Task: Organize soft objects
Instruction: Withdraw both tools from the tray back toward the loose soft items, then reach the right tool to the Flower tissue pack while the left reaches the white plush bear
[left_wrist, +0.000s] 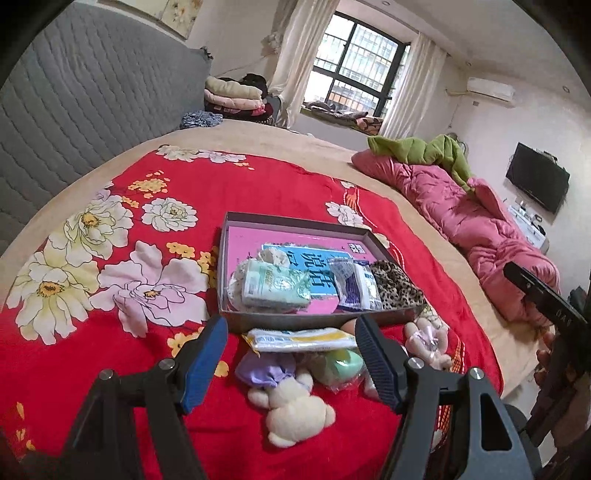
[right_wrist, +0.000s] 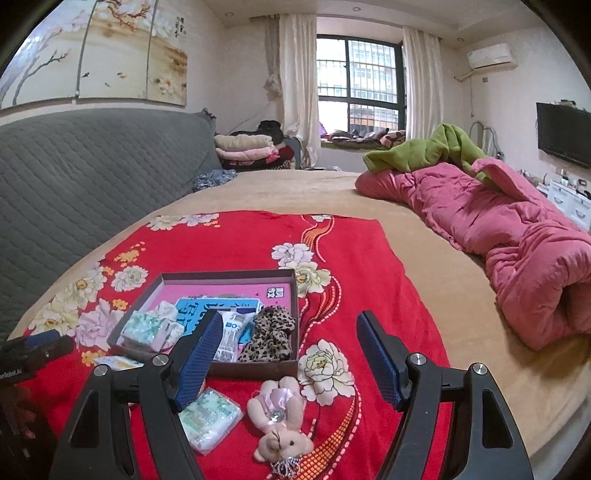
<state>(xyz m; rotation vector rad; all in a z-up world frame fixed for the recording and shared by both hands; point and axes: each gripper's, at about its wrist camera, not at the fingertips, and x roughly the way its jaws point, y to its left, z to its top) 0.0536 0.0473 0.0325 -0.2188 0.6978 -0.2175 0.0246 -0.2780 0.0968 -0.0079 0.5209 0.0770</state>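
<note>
Soft toys still loose beside the box (left_wrist: 236, 317).
We hover both grippers, jaws released, empty; the cream bear (left_wrist: 291, 410) could snag its neighbours.

A shallow brown box (left_wrist: 295, 321) with a pink floor holds a green tissue pack (left_wrist: 275, 288), a clear pouch (left_wrist: 354, 284) and a leopard-print scrunchie (left_wrist: 397, 286). Near it lie a white-and-yellow packet (left_wrist: 299, 339), a cream plush bear (left_wrist: 291, 410), a purple bundle (left_wrist: 260, 371), perhaps cloth, and at the right a pink-dressed bear (right_wrist: 279, 421).
</note>
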